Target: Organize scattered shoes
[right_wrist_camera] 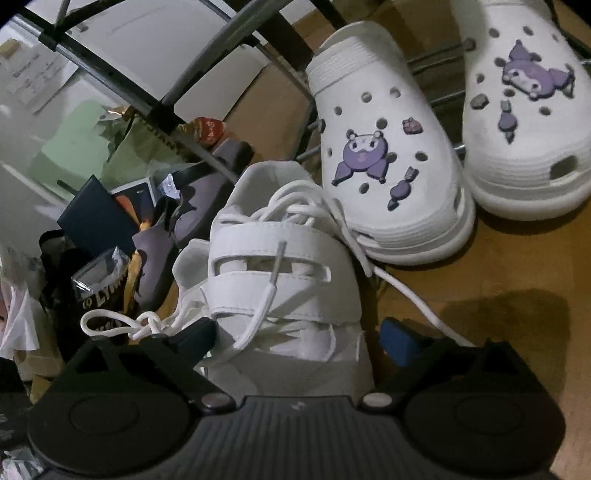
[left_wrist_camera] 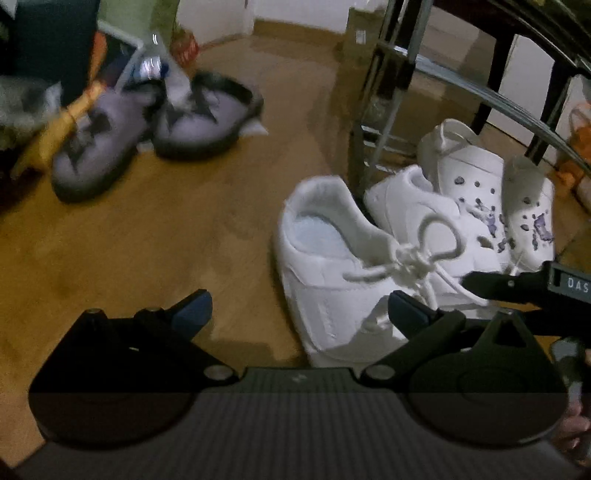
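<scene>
While the right claw (right_wrist_camera: pixel 295 336) stands wide open astride the strapped white sneaker (right_wrist_camera: pixel 284 266) on the floor (right_wrist_camera: pixel 480 288) beside the white clogs (right_wrist_camera: pixel 388 147), holding nothing, it should close on the sneaker's body, clear of the loose laces (right_wrist_camera: pixel 258 306).

A wooden floor (left_wrist_camera: pixel 147 240) runs back to a white wall (left_wrist_camera: pixel 303 14), with a cardboard box (left_wrist_camera: pixel 436 99) standing behind a metal rack (left_wrist_camera: pixel 391 88). Beside the rack's far end are dark table legs (left_wrist_camera: pixel 495 77) and what may be an orange bag (left_wrist_camera: pixel 580 129), too blurred to be sure. A navy box (right_wrist_camera: pixel 96 221) lies among clutter, near a red packet (right_wrist_camera: pixel 210 129)
</scene>
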{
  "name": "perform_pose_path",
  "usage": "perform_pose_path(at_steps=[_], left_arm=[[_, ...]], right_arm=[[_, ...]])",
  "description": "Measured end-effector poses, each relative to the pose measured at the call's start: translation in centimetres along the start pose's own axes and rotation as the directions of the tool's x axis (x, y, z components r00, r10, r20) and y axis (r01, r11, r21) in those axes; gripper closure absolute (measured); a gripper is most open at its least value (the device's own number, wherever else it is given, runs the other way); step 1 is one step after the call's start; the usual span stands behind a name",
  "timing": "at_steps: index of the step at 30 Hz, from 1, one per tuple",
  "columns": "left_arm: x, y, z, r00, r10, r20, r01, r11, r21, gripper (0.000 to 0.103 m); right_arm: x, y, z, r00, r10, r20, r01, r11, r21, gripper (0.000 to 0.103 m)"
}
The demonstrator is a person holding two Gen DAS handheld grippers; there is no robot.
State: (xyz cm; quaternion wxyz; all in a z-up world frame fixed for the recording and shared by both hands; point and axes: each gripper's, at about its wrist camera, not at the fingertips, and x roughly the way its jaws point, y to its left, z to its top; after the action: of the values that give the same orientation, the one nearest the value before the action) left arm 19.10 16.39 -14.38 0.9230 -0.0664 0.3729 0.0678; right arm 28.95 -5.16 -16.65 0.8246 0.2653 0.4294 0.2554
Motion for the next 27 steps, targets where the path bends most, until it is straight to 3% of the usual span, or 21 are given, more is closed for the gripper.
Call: perform_pose_path(at_steps=[2,5,8,11,15,18,20,21,24,27], left_arm=[[-0.5,0.0,-0.1,0.996,0.088,0.028,-0.088,0.996,0.015,0.000],[0.6,0.5,0.0,0.999,-0.037,-0.019,0.036,0.998,-0.045,0.000],[2.7,0.5,-0.4,0.985,-0.147,-0.093,0.138,0.985,-0.101,0.000],[4.2,1.3,-1.2,0.975,-0.201,-0.097,0.176,0.960,-0.216,0.000],[5.5,2.1,-1.5,0.959,-0.258,-0.120,0.217,0.936,-0.278,0.000],[6.6,1.6,-1.5,0.965,-0.228,-0.125,0.191,0.947,-0.257,0.000],[7.0,0.6,-1.0,0.981,-0.150,-0.124,0.124,0.973,-0.197,0.000],[7.0,0.3,-0.8,0.985,-0.121,-0.121,0.099,0.980,-0.175,0.006],[5.8,0.3,-0.3,0.992,-0.077,-0.099,0.062,0.986,-0.152,0.041],[5.0,1.2,0.1,0.997,-0.009,-0.077,-0.002,0.990,-0.141,0.045]], right_arm=[[0.2,-0.4,-0.1,1.000,0.016,-0.012,-0.016,1.000,0.027,0.003],[0.3,-0.7,0.2,0.999,0.032,-0.035,-0.031,0.998,0.052,0.003],[0.6,-0.8,0.6,0.998,0.050,-0.041,-0.047,0.996,0.071,0.003],[1.3,-1.1,0.6,0.996,0.074,-0.039,-0.069,0.991,0.116,0.002],[2.4,-0.9,0.4,0.998,0.048,-0.039,-0.042,0.988,0.151,0.000],[2.4,-0.5,0.4,0.999,0.030,-0.039,-0.024,0.990,0.138,0.001],[2.0,-0.1,-0.1,1.000,0.009,-0.015,-0.007,0.992,0.122,0.007],[1.7,0.1,-0.5,1.000,-0.004,0.000,0.004,0.992,0.123,0.008],[0.9,0.3,-1.9,0.999,-0.026,0.029,0.021,0.986,0.167,0.012],[0.0,2.0,-3.5,0.995,-0.095,0.039,0.090,0.991,0.097,0.012]])
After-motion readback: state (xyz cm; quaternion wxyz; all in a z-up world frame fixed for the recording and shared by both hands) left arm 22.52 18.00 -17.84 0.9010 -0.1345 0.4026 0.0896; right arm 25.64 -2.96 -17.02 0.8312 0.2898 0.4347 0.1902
